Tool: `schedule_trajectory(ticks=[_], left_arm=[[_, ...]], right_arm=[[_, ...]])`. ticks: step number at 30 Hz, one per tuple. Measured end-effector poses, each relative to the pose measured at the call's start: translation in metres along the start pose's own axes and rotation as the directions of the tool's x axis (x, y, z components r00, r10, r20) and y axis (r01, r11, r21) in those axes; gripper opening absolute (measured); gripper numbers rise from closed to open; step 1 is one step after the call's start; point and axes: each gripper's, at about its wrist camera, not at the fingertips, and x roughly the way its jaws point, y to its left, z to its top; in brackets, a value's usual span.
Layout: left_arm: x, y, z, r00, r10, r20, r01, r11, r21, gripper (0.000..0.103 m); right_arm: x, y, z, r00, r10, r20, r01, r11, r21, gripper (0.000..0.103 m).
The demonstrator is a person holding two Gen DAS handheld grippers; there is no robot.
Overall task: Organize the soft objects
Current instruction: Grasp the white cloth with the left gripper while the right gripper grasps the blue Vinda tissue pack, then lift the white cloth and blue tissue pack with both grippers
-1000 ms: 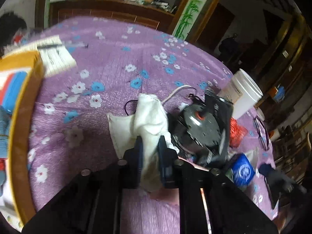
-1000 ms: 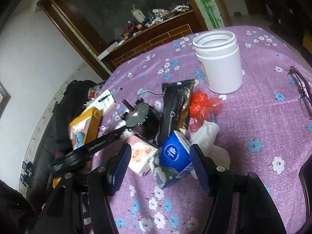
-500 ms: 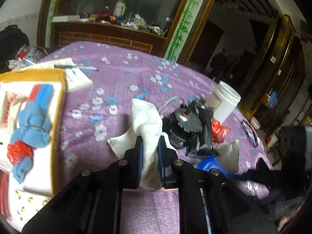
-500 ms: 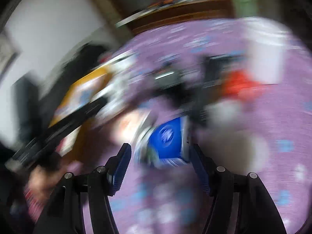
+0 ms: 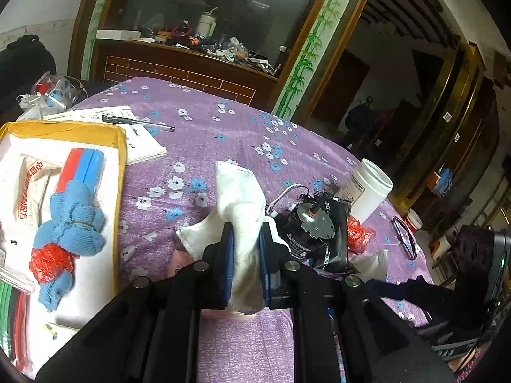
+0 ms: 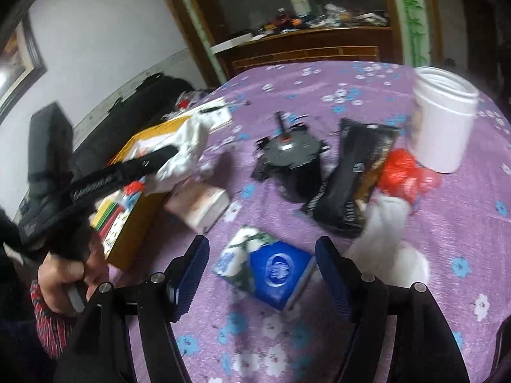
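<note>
Since a second ago our left gripper (image 5: 244, 263) has lifted the white cloth (image 5: 239, 198) off the purple table (image 5: 223, 134) and swung toward the yellow box (image 5: 119, 172), which now fills the left of its view; our right gripper (image 6: 262, 274) has rolled and sits over the blue tissue pack (image 6: 274, 271), jaws opening, the pack between them with no pad pressing on it. Left pads are clamped on the cloth's middle, its ends hanging free on either side; we judge the step is carrying it to the box, so we should hold the pinch, clear the box wall, and let go only once the cloth is over a bare patch beside the blue rag (image 5: 68, 226). For the right, we would centre the pack before closing. We count one box, one white jar (image 6: 444, 121), one motor (image 6: 289, 156), one black pouch (image 6: 351, 178), one red bag (image 6: 402, 175), one pen (image 5: 137, 123), one pair of glasses (image 5: 404, 237).
</note>
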Motion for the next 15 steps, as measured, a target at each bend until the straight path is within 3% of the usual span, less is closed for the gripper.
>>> schedule_trajectory(ticks=[4, 8, 10, 15], left_arm=[[-0.002, 0.003, 0.001, 1.000, -0.002, 0.004, 0.002, 1.000, 0.002, 0.011], [-0.004, 0.001, 0.000, 1.000, -0.006, 0.008, 0.006, 1.000, 0.011, 0.011], [-0.005, 0.001, 0.000, 1.000, -0.011, 0.007, 0.011, 1.000, 0.009, 0.011], [-0.005, 0.001, 0.001, 1.000, -0.015, 0.002, 0.015, 1.000, 0.004, 0.011]], right_arm=[[0.014, 0.024, 0.002, 0.996, -0.014, -0.088, 0.004, 0.993, -0.114, 0.072], [0.033, 0.042, 0.011, 0.981, -0.136, -0.140, 0.085, 0.944, -0.320, 0.078], [0.047, 0.040, 0.013, 0.971, -0.162, -0.176, 0.090, 0.929, -0.358, 0.079], [0.064, 0.033, 0.009, 0.958, -0.091, -0.271, -0.008, 0.939, -0.345, 0.080]])
